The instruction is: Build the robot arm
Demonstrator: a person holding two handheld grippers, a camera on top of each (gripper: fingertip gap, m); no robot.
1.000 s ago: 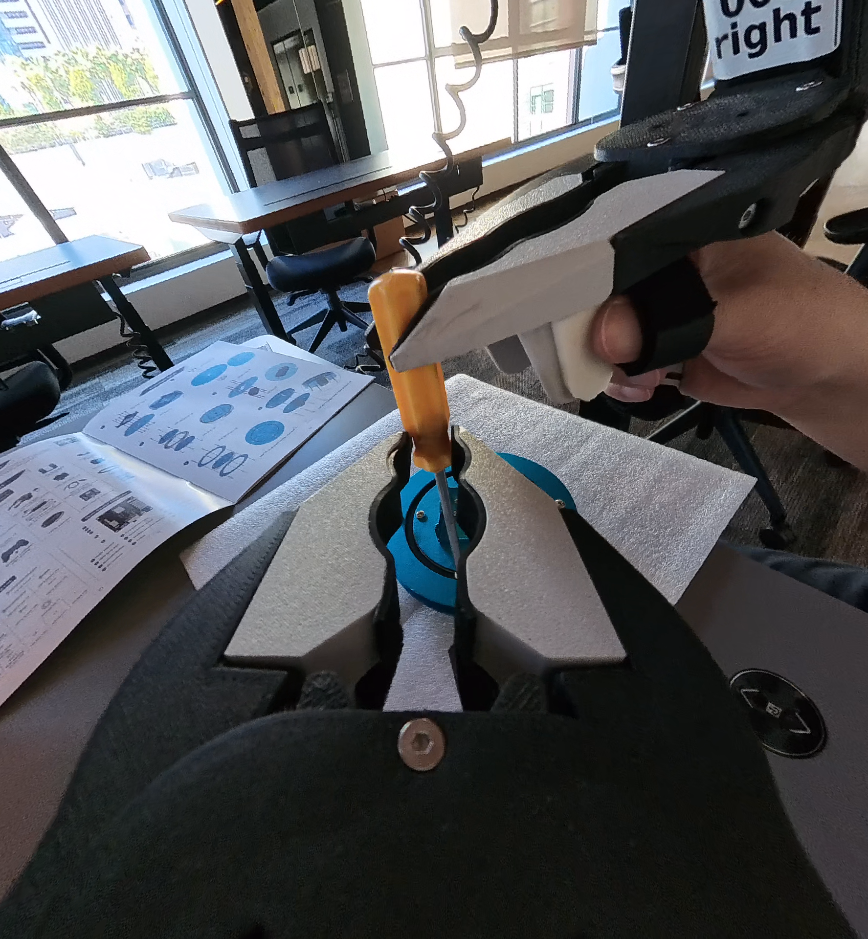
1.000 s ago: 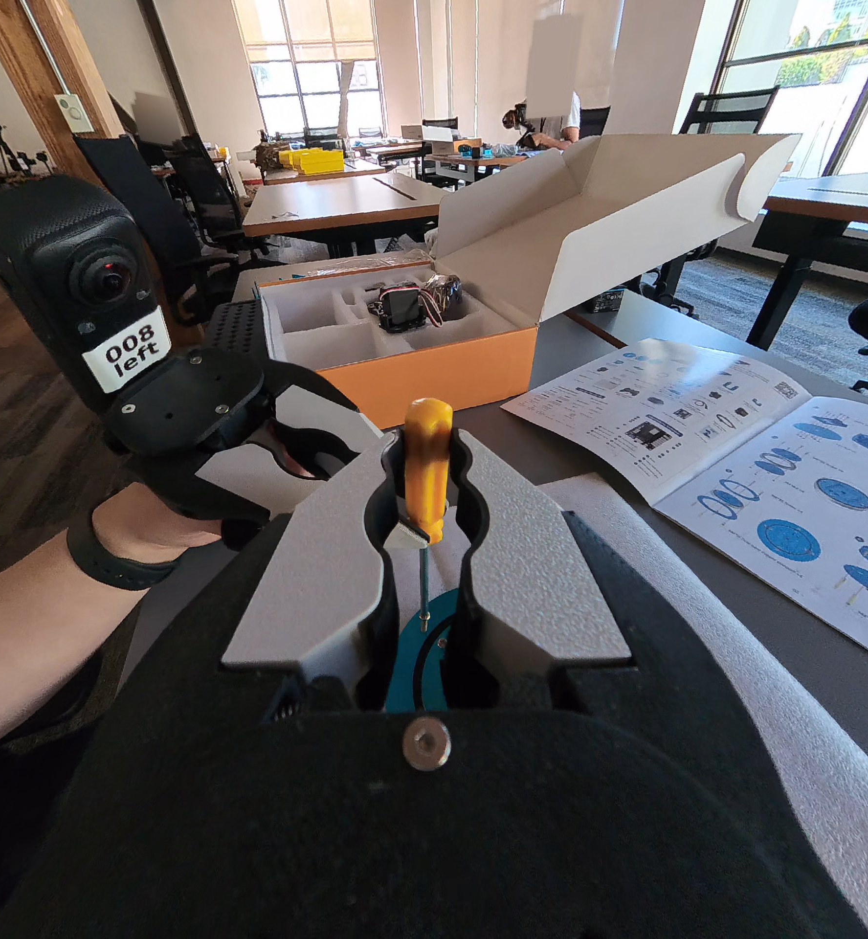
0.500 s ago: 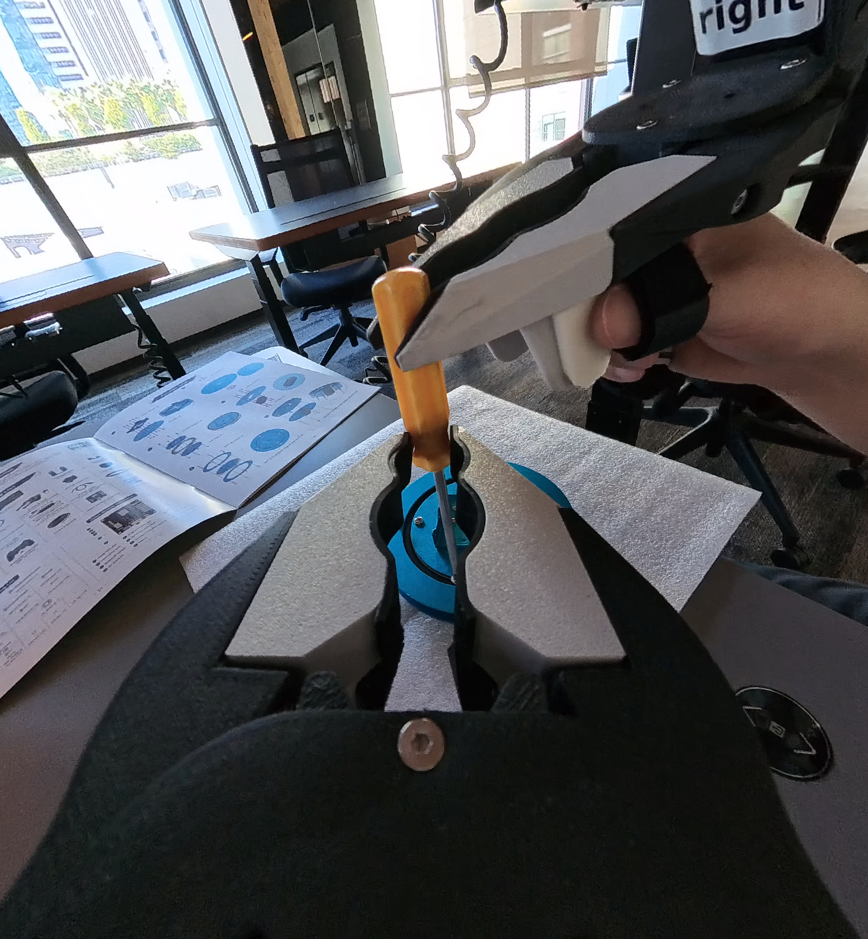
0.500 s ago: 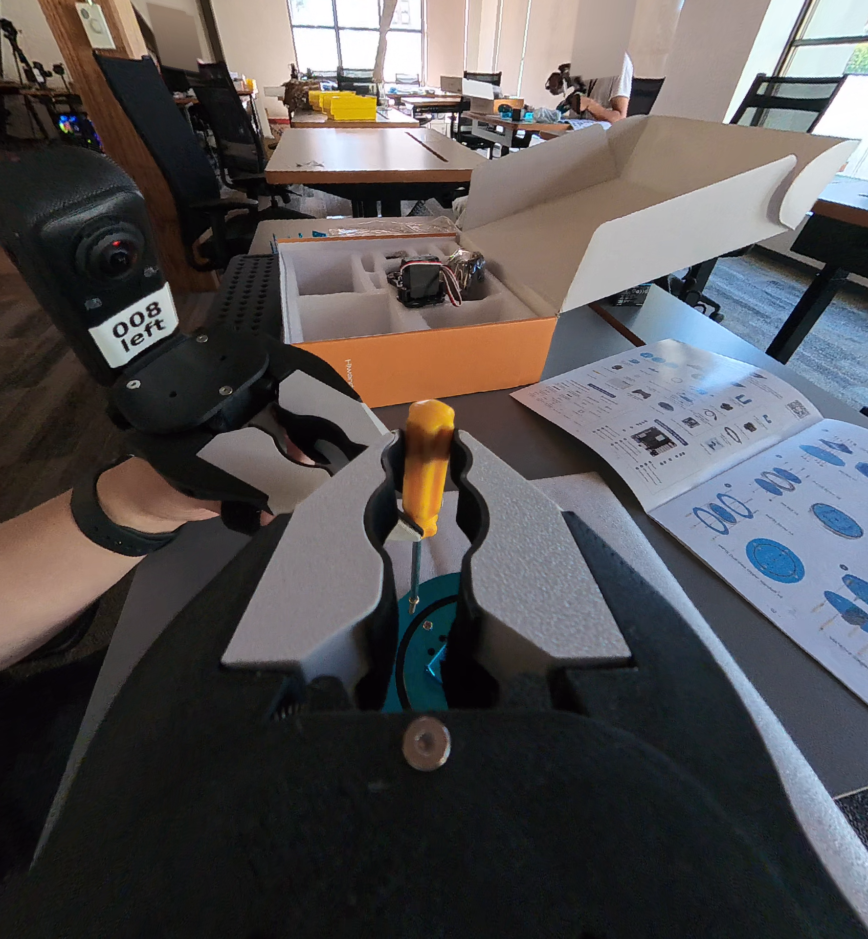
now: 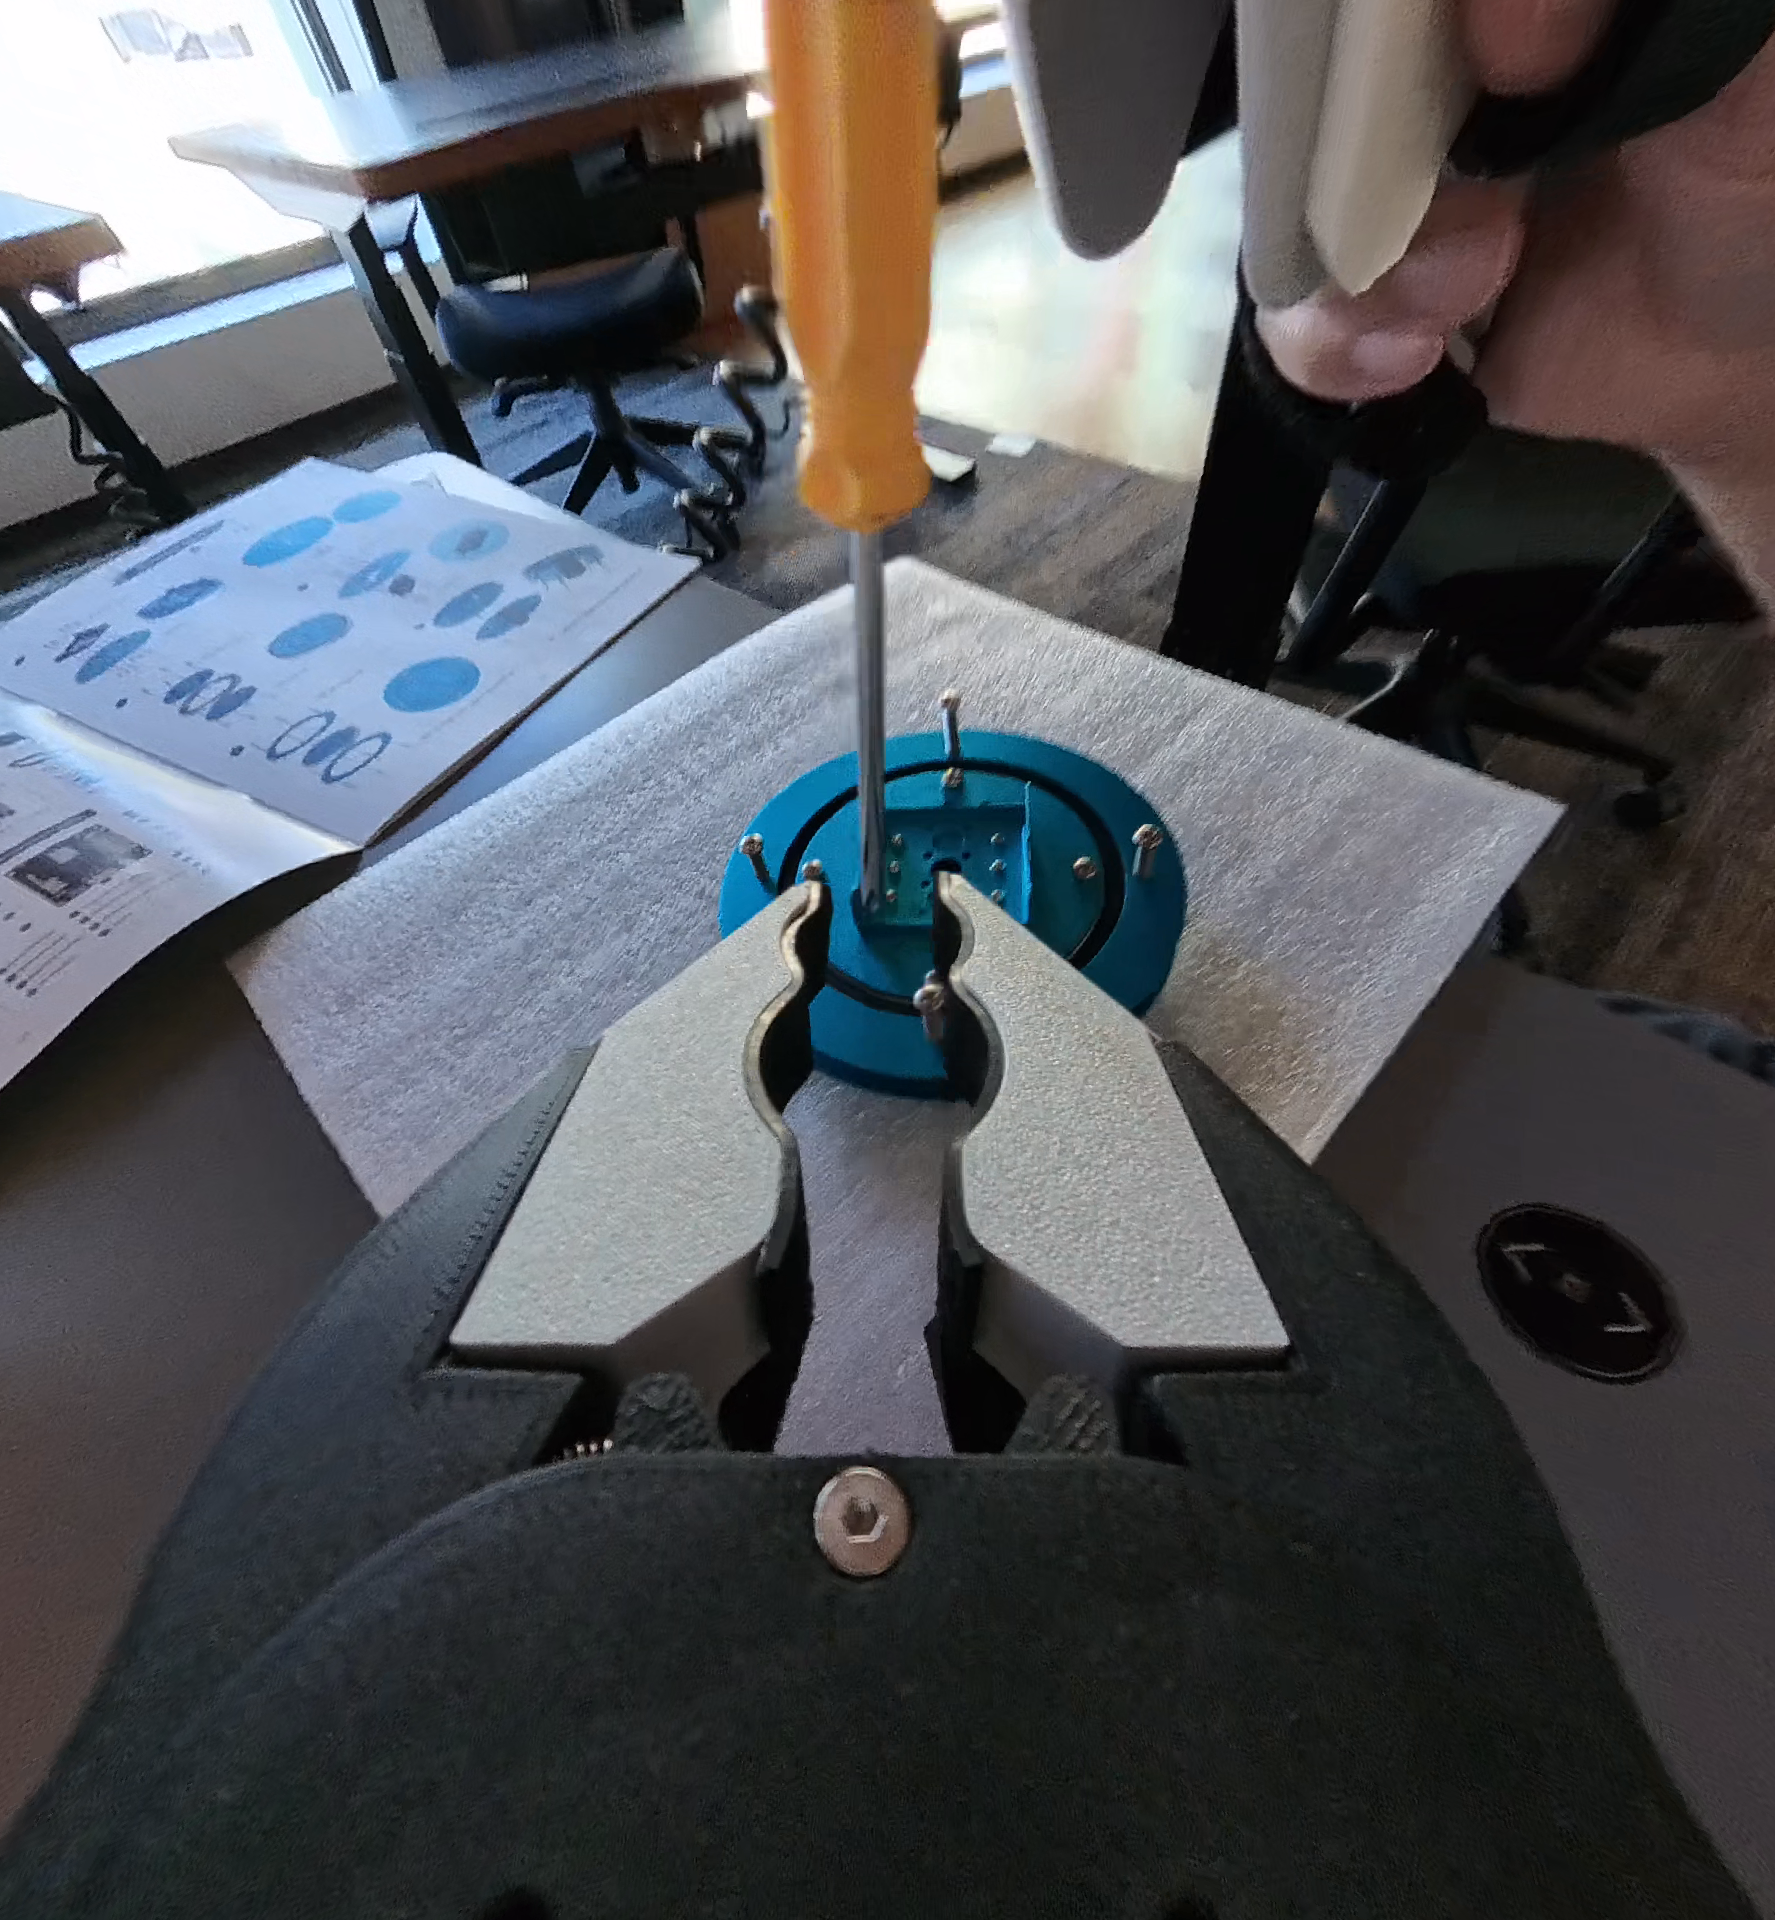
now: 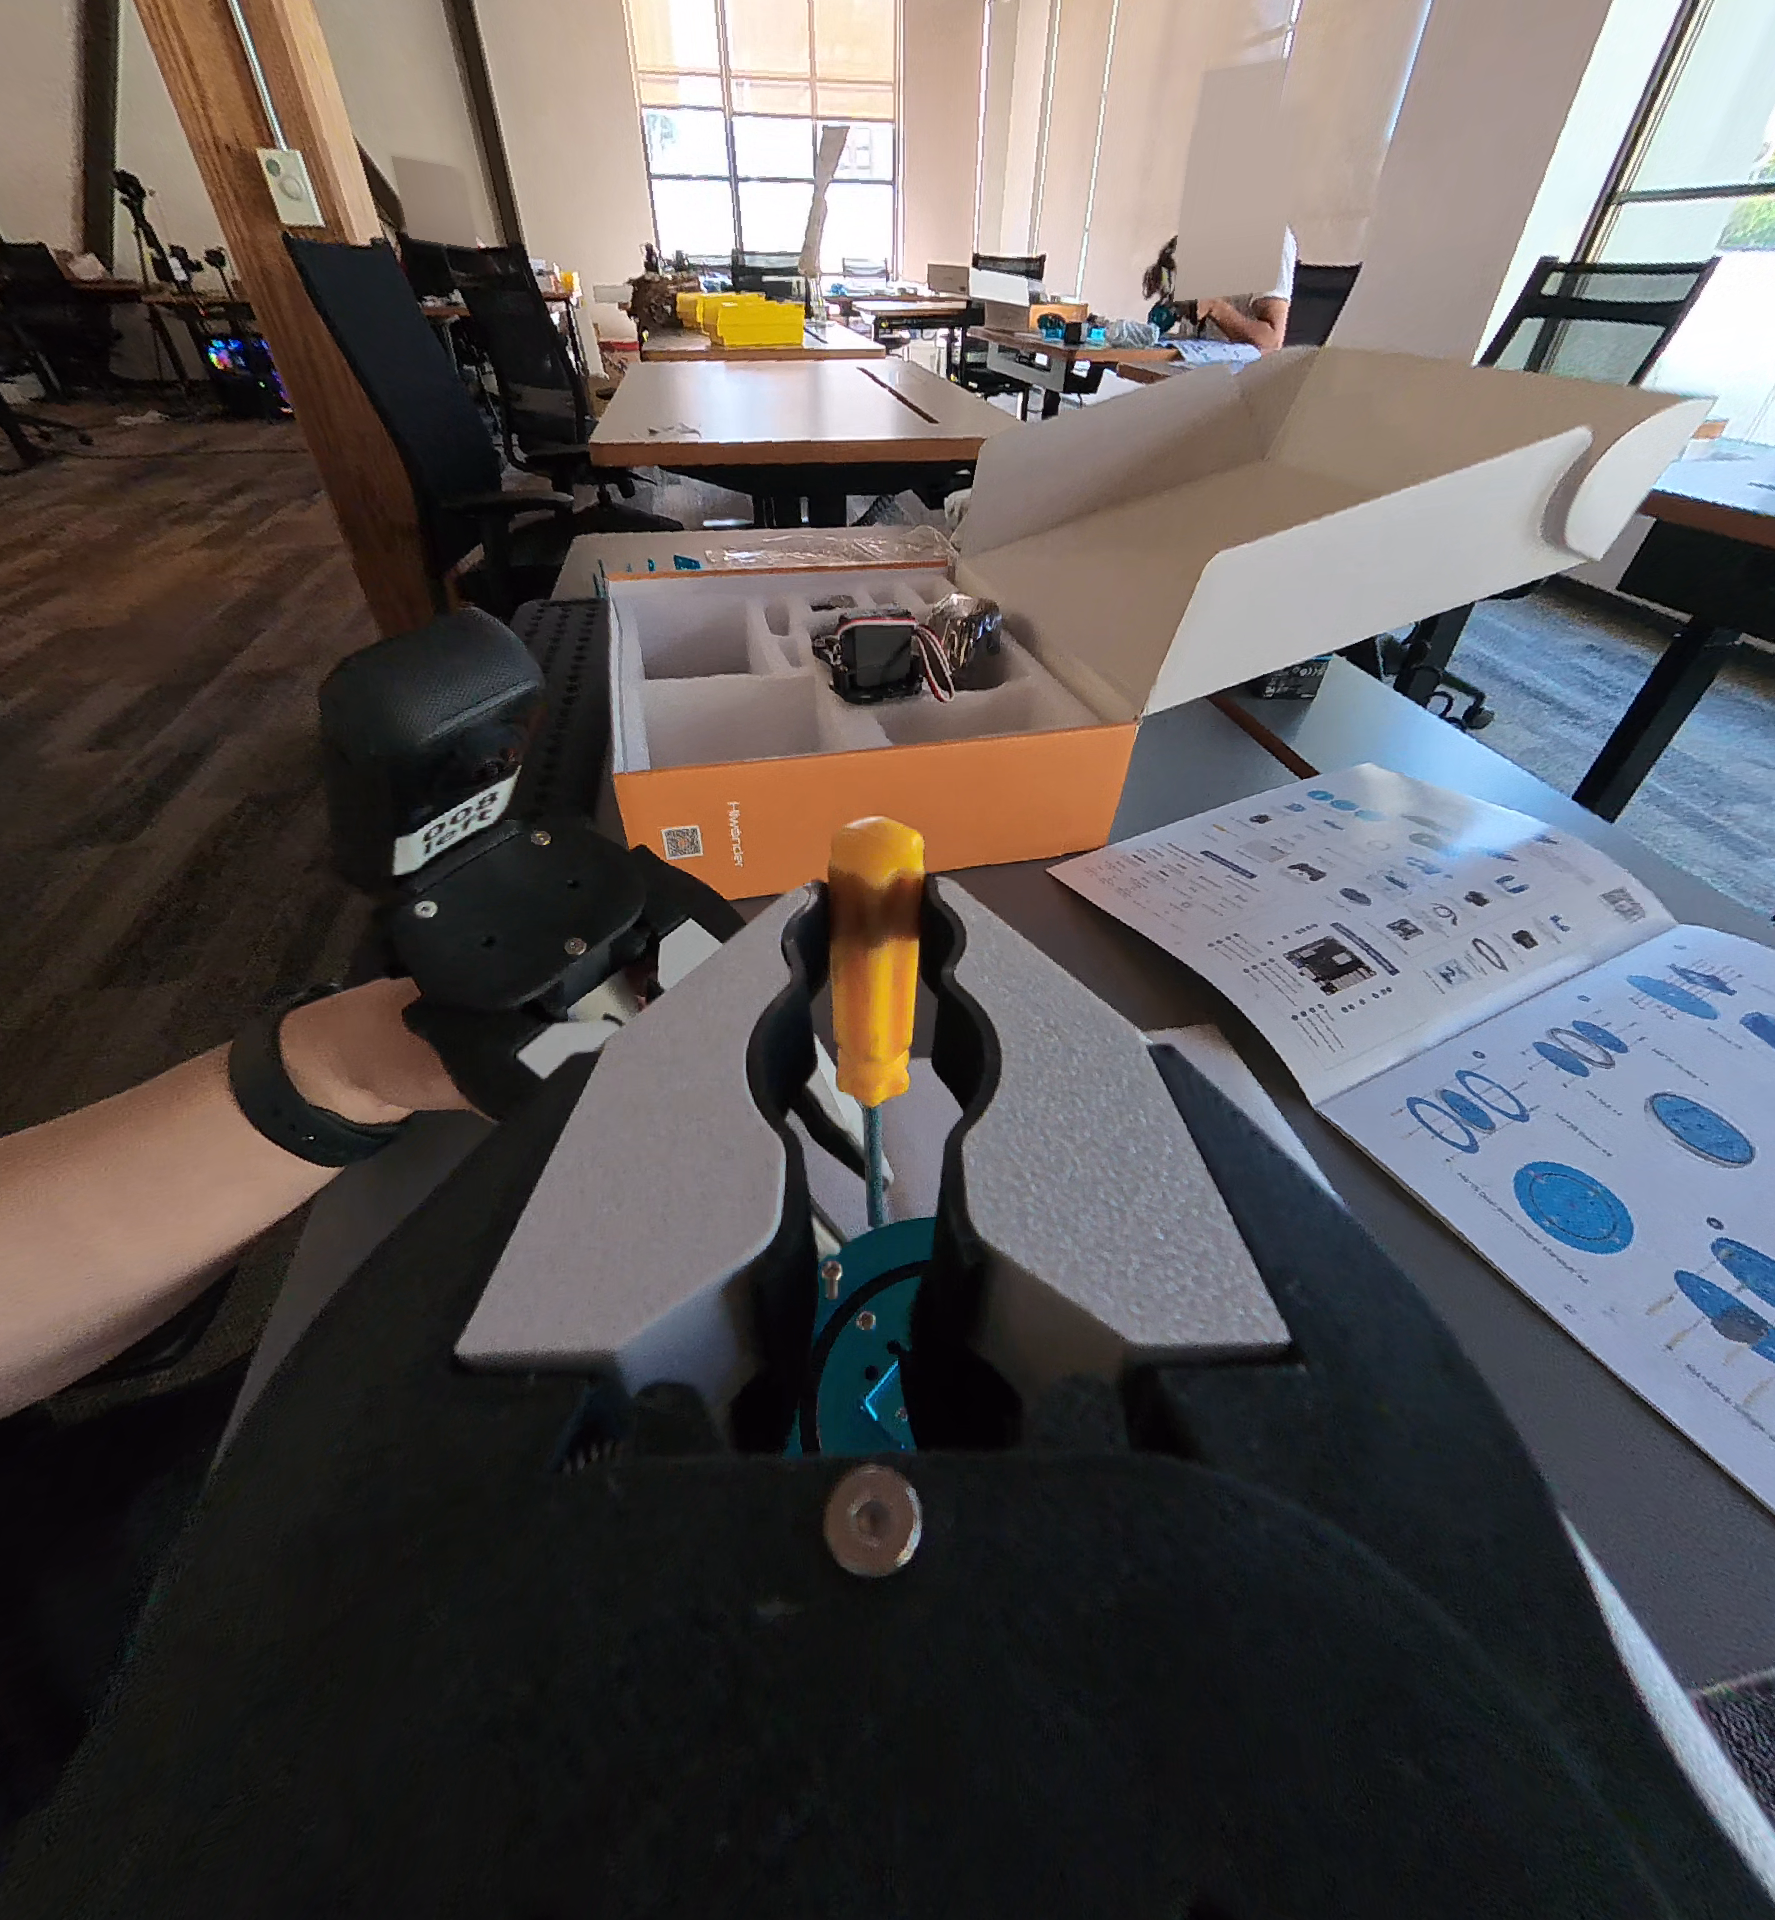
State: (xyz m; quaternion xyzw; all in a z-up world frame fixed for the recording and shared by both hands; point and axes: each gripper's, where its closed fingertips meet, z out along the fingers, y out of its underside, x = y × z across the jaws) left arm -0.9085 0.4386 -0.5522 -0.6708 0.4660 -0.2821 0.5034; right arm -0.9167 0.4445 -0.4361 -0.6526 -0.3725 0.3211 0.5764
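- The blue disc lies flat on a white foam sheet near the table's edge. It has a black ring set into its face and a raised square block with small holes at the middle.
- Several small screws stand proud around the disc, not driven home.
- The screwdriver, with its yellow handle, stands almost upright. Its tip rests at the near left corner of the square block.
- My right gripper is clenched on the screwdriver's handle, with the shaft hanging below the jaws toward the disc.
- My left gripper sits low over the near side of the disc, its fingertips either side of the block and the screwdriver tip. The jaws are drawn close with a narrow gap, and I cannot tell whether they pinch the block or only flank it.
- An open booklet lies just beside the foam, and an opened orange box sits farther back.
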